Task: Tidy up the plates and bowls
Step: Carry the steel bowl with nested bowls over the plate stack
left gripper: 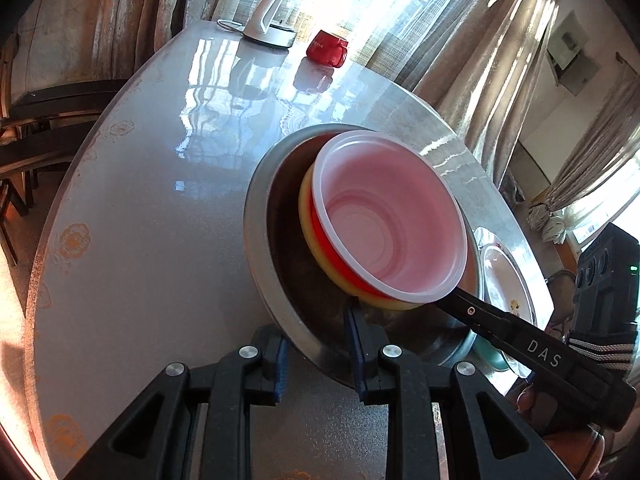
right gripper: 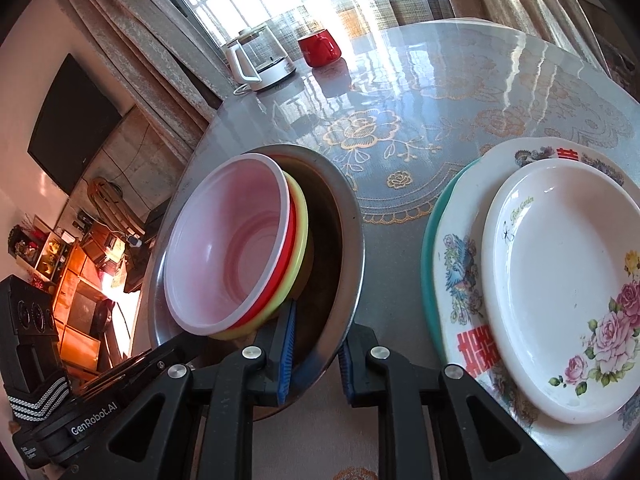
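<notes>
A large steel bowl [left gripper: 264,240] stands on the round table, and it also shows in the right wrist view [right gripper: 348,216]. Inside it lean nested plastic bowls: a red one with a white inside [left gripper: 392,220] in a yellow one [left gripper: 320,256]; they show again in the right wrist view [right gripper: 232,240]. My left gripper [left gripper: 318,350] straddles the steel bowl's near rim, one finger inside and one outside. My right gripper [right gripper: 316,344] straddles the rim from the other side. Whether either is clamped on the rim is unclear. A stack of plates [right gripper: 560,280] lies to the right.
A glass kettle [right gripper: 260,60] and a red mug [right gripper: 320,50] stand at the table's far edge by the curtains. The table [left gripper: 152,200] has a glossy patterned cover. Dark chairs [left gripper: 52,120] stand at the left. A speaker [right gripper: 24,312] sits on the floor side.
</notes>
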`<move>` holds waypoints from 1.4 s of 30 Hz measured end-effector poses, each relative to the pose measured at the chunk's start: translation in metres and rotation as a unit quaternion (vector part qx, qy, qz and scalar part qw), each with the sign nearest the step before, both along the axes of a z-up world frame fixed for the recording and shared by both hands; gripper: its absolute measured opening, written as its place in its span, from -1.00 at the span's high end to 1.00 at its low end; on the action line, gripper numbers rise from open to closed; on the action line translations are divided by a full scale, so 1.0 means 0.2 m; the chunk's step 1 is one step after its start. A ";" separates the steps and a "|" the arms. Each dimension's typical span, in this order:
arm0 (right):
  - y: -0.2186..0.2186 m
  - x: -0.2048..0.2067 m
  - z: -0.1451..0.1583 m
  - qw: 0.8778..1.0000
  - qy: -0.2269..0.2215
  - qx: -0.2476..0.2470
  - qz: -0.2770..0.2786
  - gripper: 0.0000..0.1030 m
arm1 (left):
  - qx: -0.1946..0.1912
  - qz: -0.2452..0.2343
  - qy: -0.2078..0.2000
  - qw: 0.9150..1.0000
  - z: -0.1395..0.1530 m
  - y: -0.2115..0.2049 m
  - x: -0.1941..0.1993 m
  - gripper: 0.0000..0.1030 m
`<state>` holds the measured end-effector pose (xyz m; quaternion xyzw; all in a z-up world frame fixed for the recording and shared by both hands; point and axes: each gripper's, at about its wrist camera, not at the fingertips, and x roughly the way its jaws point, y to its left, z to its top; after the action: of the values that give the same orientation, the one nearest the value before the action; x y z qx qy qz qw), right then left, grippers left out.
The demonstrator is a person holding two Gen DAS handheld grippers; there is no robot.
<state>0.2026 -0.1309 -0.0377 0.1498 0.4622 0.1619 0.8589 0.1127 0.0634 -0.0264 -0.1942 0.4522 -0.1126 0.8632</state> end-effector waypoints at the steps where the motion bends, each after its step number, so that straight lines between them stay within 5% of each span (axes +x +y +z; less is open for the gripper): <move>1: 0.00 0.01 0.00 1.000 0.000 0.000 0.001 0.63 | 0.003 0.001 -0.001 1.000 0.00 0.00 0.00 0.51; 24: -0.02 -0.04 0.12 0.999 -0.032 0.034 0.011 0.63 | 0.058 0.013 -0.067 0.996 0.20 -0.04 -0.06 0.48; 42: -0.26 -0.12 0.29 0.995 -0.080 0.050 -0.042 0.63 | 0.063 -0.041 -0.127 0.989 0.39 -0.27 -0.02 0.48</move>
<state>0.1795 -0.1829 0.0206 0.1981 0.3770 0.1601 0.8905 0.1086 0.0086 0.0516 -0.1052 0.3524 -0.1428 0.9189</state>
